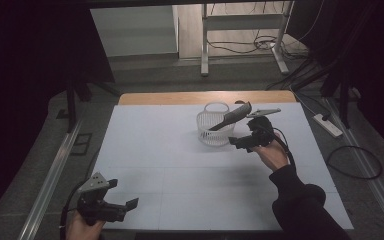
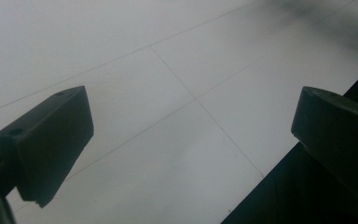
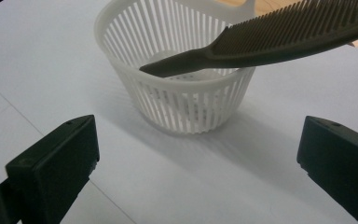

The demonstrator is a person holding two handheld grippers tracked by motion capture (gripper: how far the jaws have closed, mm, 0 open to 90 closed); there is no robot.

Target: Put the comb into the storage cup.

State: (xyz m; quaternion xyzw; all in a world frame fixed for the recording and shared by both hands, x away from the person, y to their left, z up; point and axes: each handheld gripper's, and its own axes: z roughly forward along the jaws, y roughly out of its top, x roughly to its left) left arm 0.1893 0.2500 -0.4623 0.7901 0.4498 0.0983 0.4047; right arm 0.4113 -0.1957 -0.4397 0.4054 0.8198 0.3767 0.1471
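Observation:
A white slatted basket (image 1: 206, 131) (image 3: 182, 105) stands upright on the far middle of the white table. A dark comb (image 1: 231, 117) (image 3: 279, 37) lies in it, handle end down inside and toothed end leaning out over the rim to the right. My right gripper (image 1: 236, 142) (image 3: 196, 168) is open just right of the basket, jaws pointing at it with nothing between them. My left gripper (image 1: 125, 205) (image 2: 191, 140) is open at the table's near left corner, over bare board.
The white board (image 1: 170, 165) covers the table, with a wooden strip (image 1: 180, 97) at its far edge. Beyond it stand a metal frame (image 1: 240, 35) and floor cables. A power strip (image 1: 328, 125) lies on the floor at the right. Dark curtains hang on both sides.

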